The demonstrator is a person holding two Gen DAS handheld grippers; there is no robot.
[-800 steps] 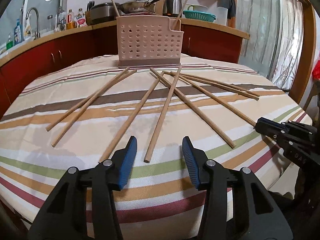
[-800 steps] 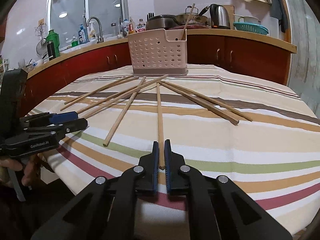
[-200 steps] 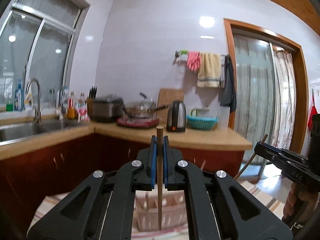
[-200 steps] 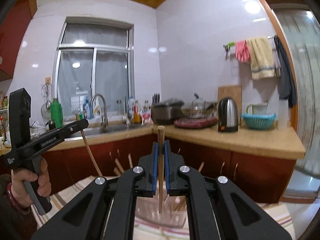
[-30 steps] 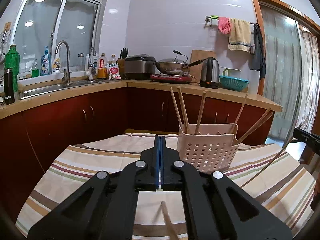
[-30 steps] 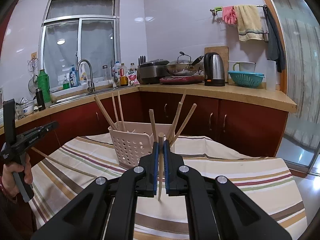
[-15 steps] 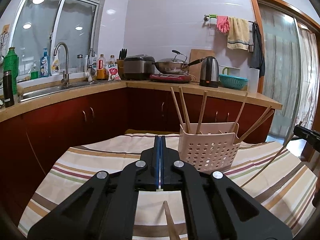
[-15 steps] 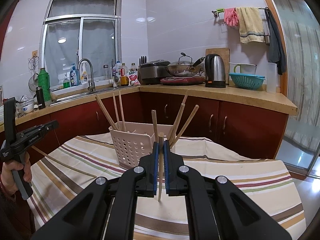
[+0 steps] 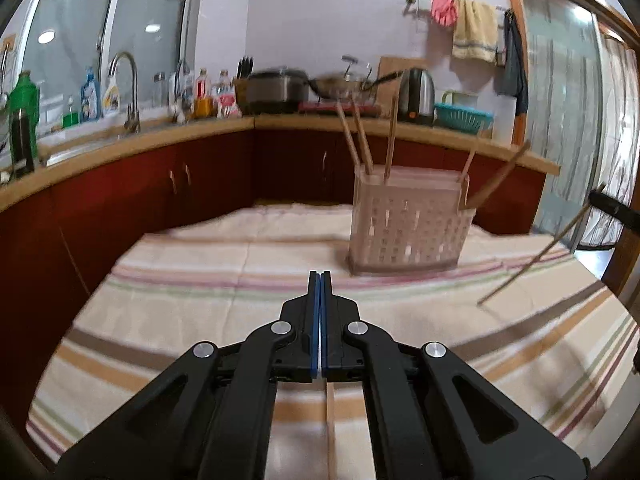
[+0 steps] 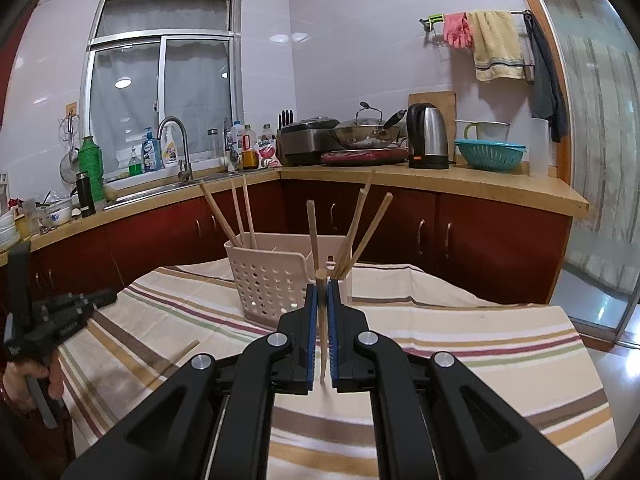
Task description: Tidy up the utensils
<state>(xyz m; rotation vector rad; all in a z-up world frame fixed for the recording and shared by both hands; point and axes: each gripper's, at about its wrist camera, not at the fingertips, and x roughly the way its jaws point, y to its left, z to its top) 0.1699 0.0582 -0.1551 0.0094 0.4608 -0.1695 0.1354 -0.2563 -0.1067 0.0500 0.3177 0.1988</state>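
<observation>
The striped tablecloth [image 10: 460,344] in front of the pink utensil holder [image 10: 272,280] lies open; one loose chopstick [image 10: 180,354] rests on it to the left. Chopsticks [image 10: 240,216] lean out of the holder's top at the left corner and the right compartment [image 10: 360,232], narrowing entry from above; a gap lies between the groups.

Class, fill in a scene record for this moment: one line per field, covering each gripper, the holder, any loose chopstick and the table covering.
left gripper: shut, nothing visible between its pads, above the tablecloth
right gripper: shut on the held chopstick, roughly upright, on the near side of the holder
holder: pink perforated basket, upright, chopsticks leaning at both ends
loose chopstick: lying on the cloth near the left gripper
tablecloth: striped
</observation>
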